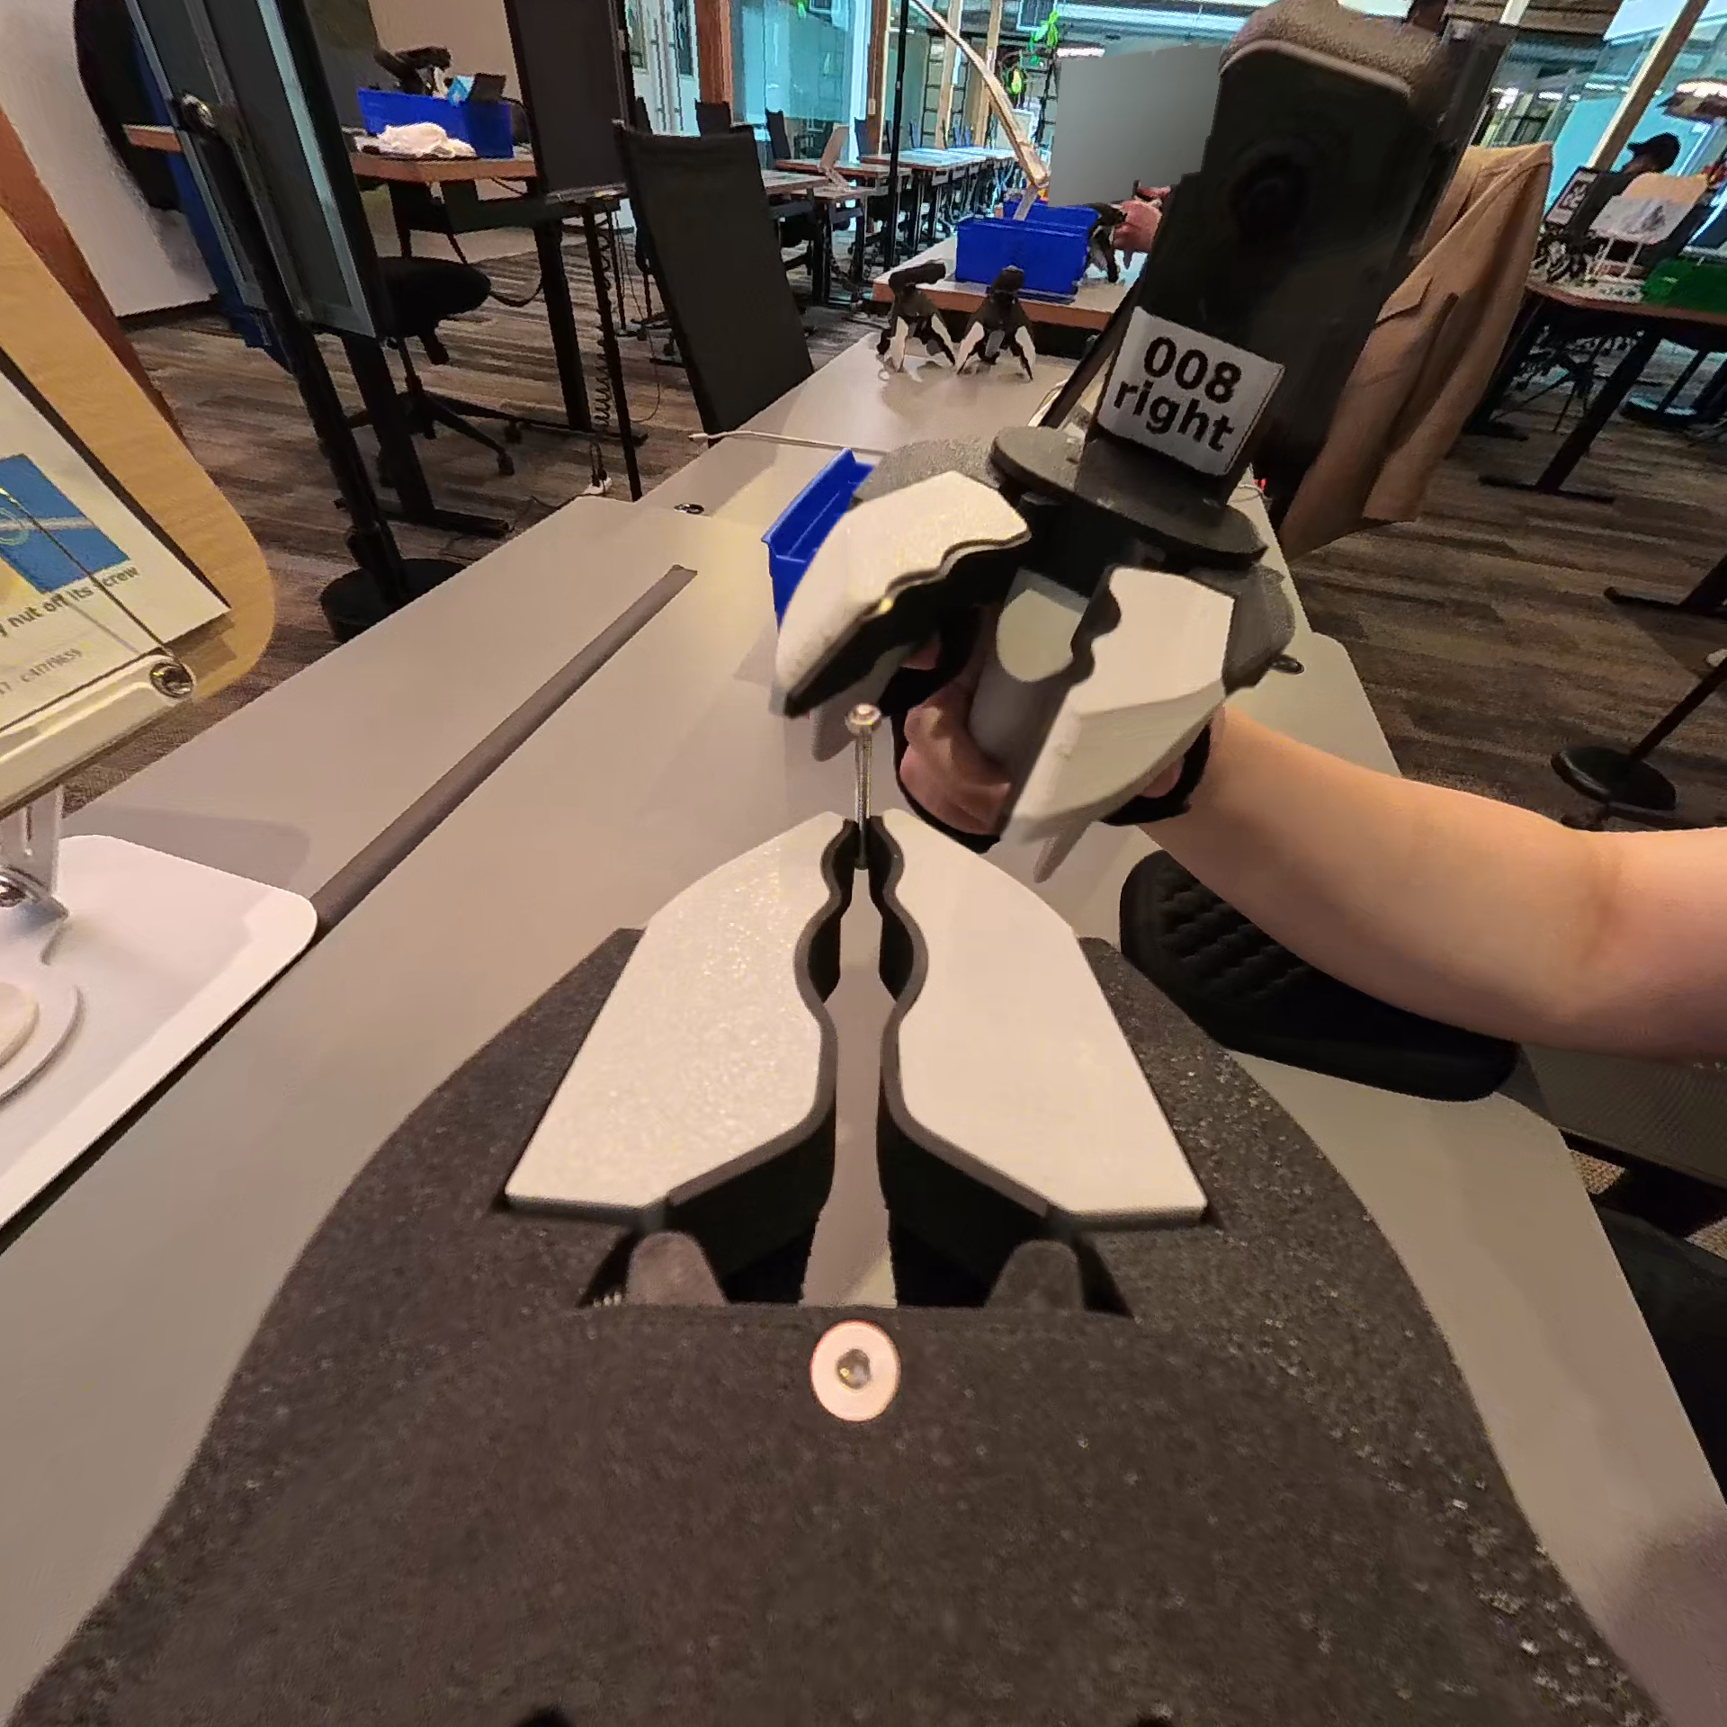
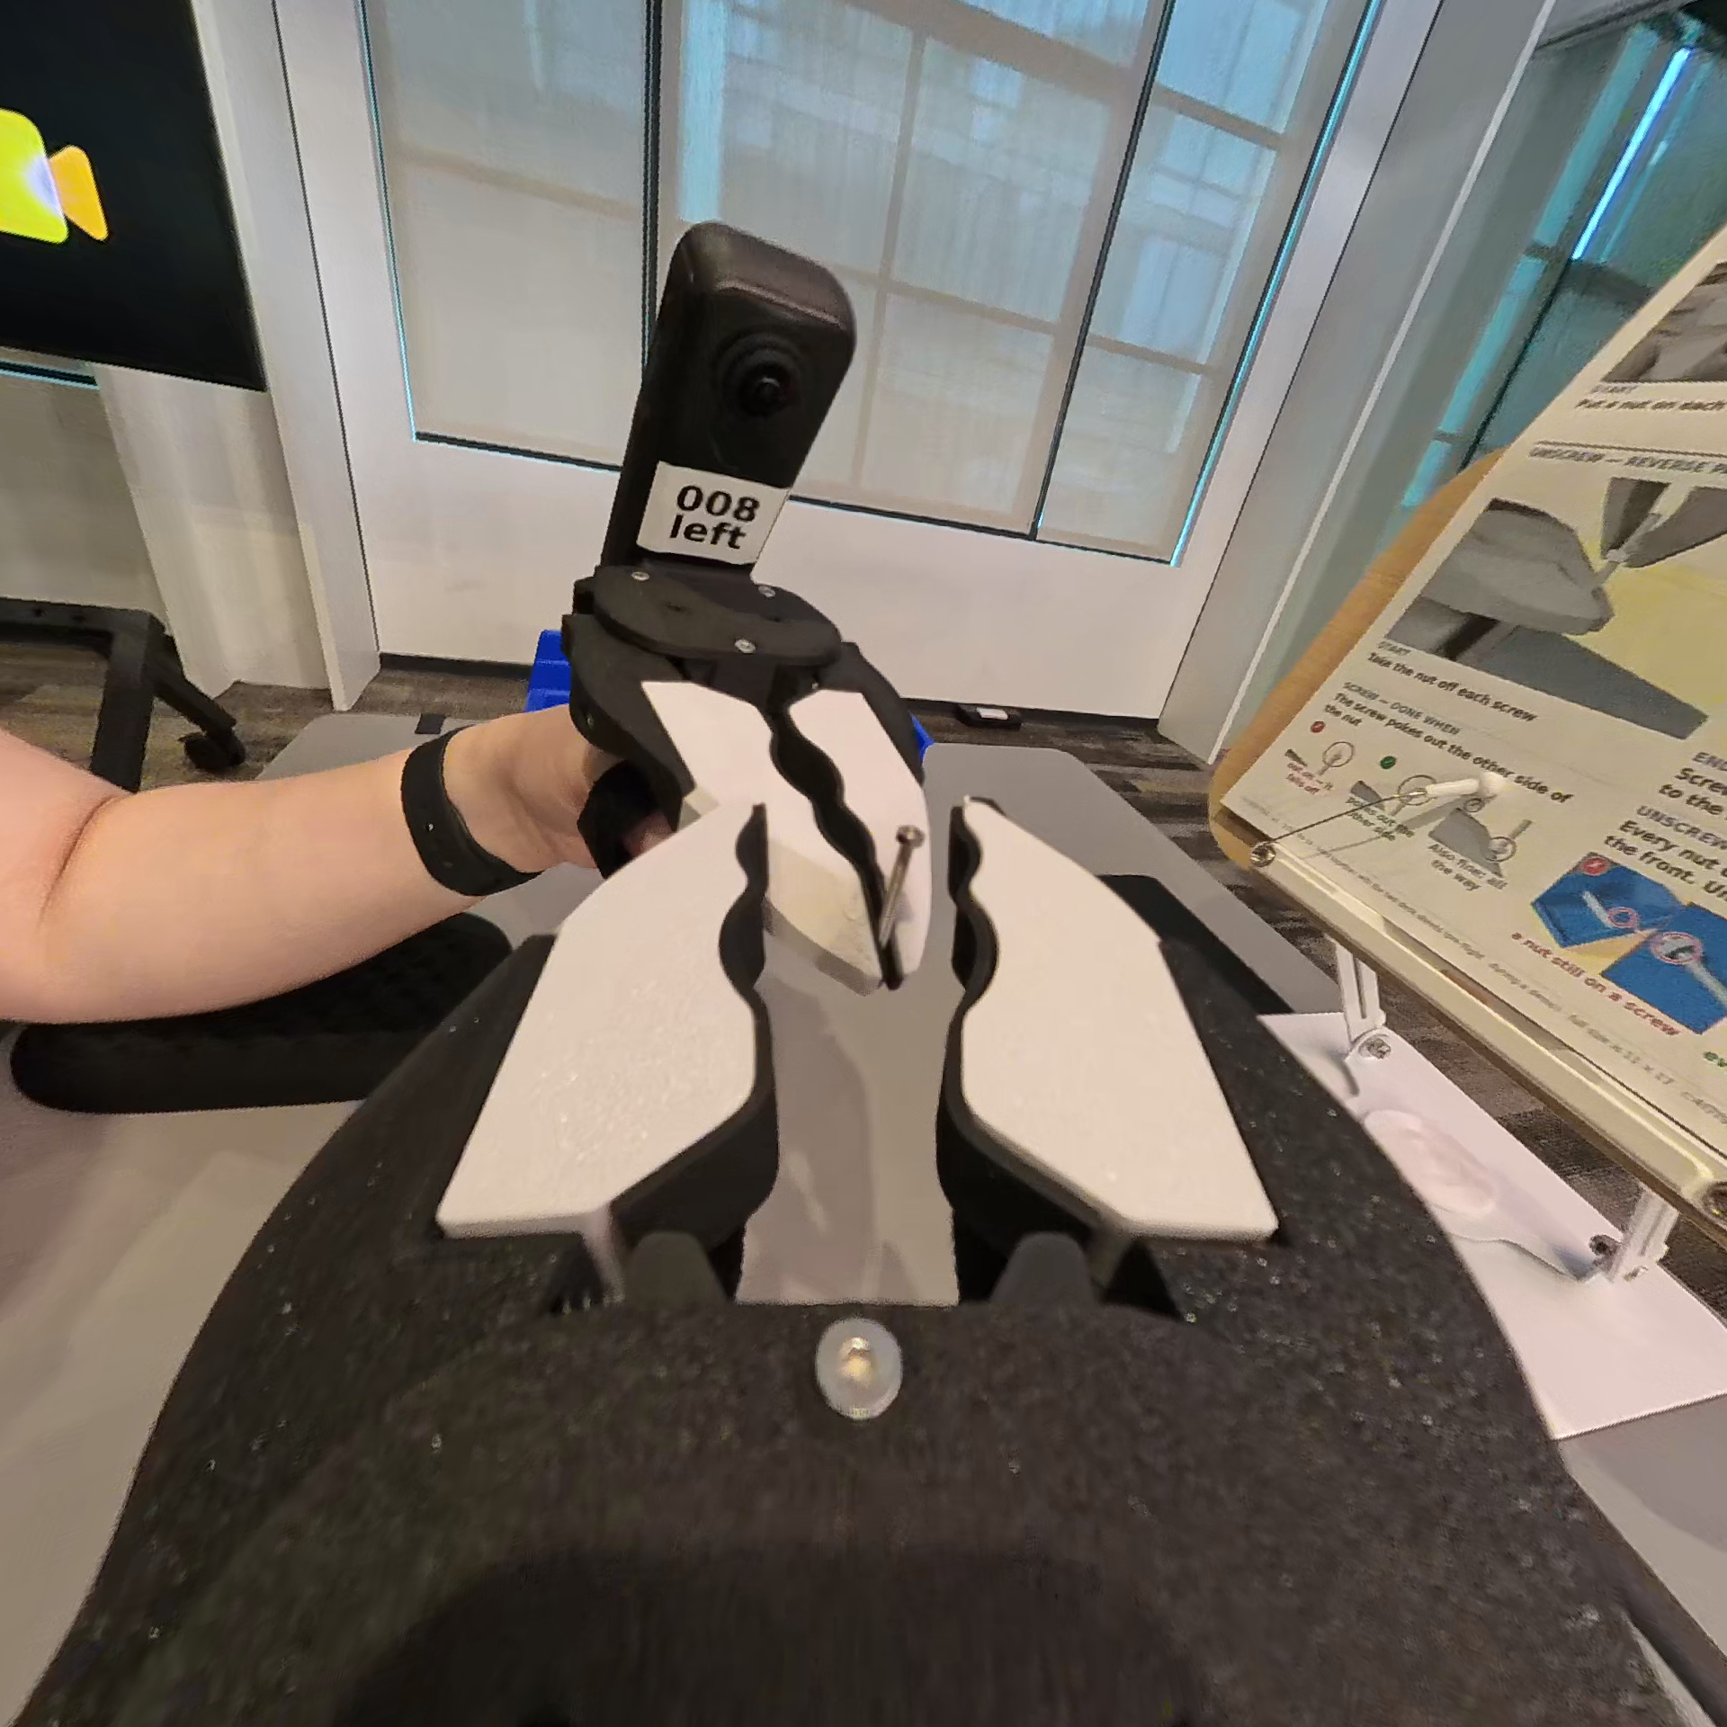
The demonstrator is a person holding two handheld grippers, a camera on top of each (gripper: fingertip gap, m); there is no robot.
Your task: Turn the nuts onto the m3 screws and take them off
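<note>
1. The left tool [image 1: 862,836] is nearest in its own view, its white fingers [image 1: 710,1009] pressed together at the tips, pinching the lower end of a thin metal screw [image 1: 863,766].
2. The screw stands nearly upright above those tips, held in the air over the grey table [image 1: 523,841]. It is slim, silvery and long, with a small round head [image 1: 863,718] at the top.
3. The right tool [image 2: 860,822] has its fingers [image 2: 1047,1009] spread; in its own view the left tool's pinched tips and the screw [image 2: 899,897] lie in the gap between them, and neither finger presses on the screw.
4. From the left view, the right tool [image 1: 944,748] hangs just above and beside the screw head, one finger's edge close over it; whether it touches cannot be told.
5. A hand [image 1: 953,757] grips the right tool, the forearm reaching in from the right.
6. To one side stands a tilted instruction board [image 2: 1495,748] on a white base [image 1: 187,934], close to the tools.
7. A blue bin [image 1: 808,523] sits behind the right tool; beyond it the table runs on open.
</note>
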